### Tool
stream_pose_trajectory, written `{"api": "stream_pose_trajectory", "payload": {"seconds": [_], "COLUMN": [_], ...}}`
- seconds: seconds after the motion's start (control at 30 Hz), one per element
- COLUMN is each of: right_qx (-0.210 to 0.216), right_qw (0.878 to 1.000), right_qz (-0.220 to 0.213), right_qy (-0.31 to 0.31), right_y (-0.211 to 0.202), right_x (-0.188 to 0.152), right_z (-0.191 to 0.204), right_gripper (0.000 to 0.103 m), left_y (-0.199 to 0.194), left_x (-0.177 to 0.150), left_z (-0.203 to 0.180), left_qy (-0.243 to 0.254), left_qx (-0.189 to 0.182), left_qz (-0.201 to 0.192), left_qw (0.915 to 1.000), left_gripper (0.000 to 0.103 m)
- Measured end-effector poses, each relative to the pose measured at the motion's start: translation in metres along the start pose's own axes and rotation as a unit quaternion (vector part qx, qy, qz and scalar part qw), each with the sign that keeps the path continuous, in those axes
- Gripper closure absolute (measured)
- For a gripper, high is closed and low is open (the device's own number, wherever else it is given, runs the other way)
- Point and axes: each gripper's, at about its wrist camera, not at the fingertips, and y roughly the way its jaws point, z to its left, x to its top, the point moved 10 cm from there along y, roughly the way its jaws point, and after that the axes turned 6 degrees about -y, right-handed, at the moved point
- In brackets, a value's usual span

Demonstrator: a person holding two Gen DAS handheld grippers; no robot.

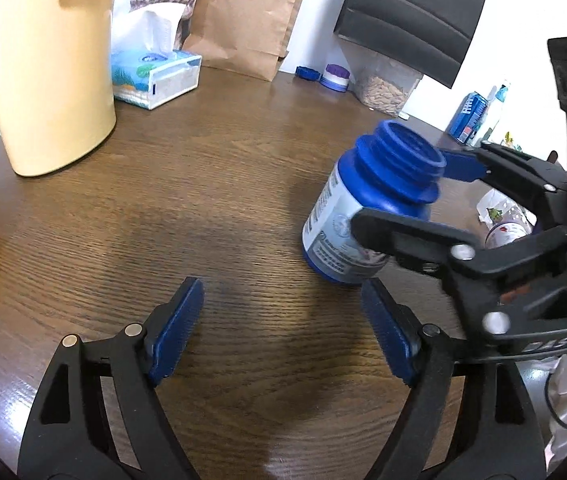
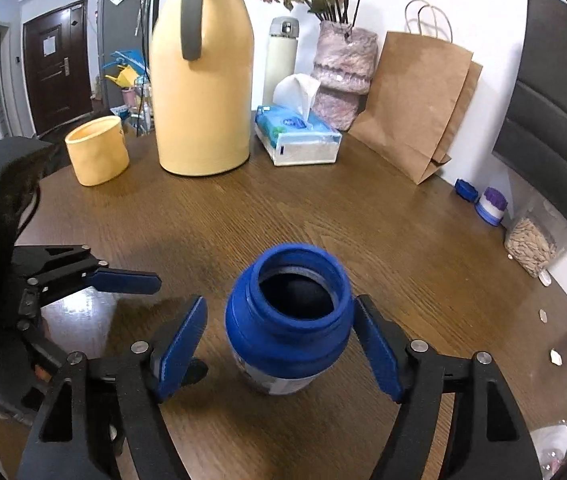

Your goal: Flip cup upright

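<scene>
A blue open-mouthed jar with a white label (image 2: 288, 320) stands upright on the brown wooden table (image 2: 323, 216). It also shows in the left wrist view (image 1: 367, 204). My right gripper (image 2: 281, 344) is open, one finger on each side of the jar, with a gap to the left finger. The right finger is close to the jar; I cannot tell if it touches. From the left wrist view the right gripper (image 1: 411, 188) straddles the jar. My left gripper (image 1: 283, 332) is open and empty, just left of the jar; it also shows in the right wrist view (image 2: 123, 284).
A tall yellow jug (image 2: 203, 80), a small yellow cup (image 2: 97, 150), a tissue pack (image 2: 297, 136), a vase of flowers (image 2: 343, 80) and a brown paper bag (image 2: 419, 100) stand along the back. Small jars (image 2: 491, 206) and a seed container (image 2: 531, 246) sit at the right edge.
</scene>
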Motion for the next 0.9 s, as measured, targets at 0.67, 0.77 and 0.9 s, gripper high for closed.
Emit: {"api": "stream_pose_trajectory", "payload": {"seconds": [0.67, 0.77, 0.9], "right_qx": [-0.101, -0.111, -0.118], "right_qw": [0.984, 0.983, 0.980], "right_qz": [-0.040, -0.045, -0.051], "right_qy": [0.138, 0.142, 0.149], "right_y": [-0.161, -0.174, -0.186], "right_x": [-0.073, -0.076, -0.081], "right_z": [-0.030, -0.018, -0.004], "right_gripper": [0.023, 0.023, 0.023], "left_y": [-0.108, -0.123, -0.143], "left_x": [0.008, 0.003, -0.004], "left_z": [-0.024, -0.029, -0.036], "left_qy": [0.059, 0.066, 0.078], "left_qx": [0.012, 0.010, 0.008], "left_qz": [-0.109, -0.123, -0.144], "left_qw": [0.9922, 0.9901, 0.9864], "left_gripper": [0.005, 0.005, 0.004]}}
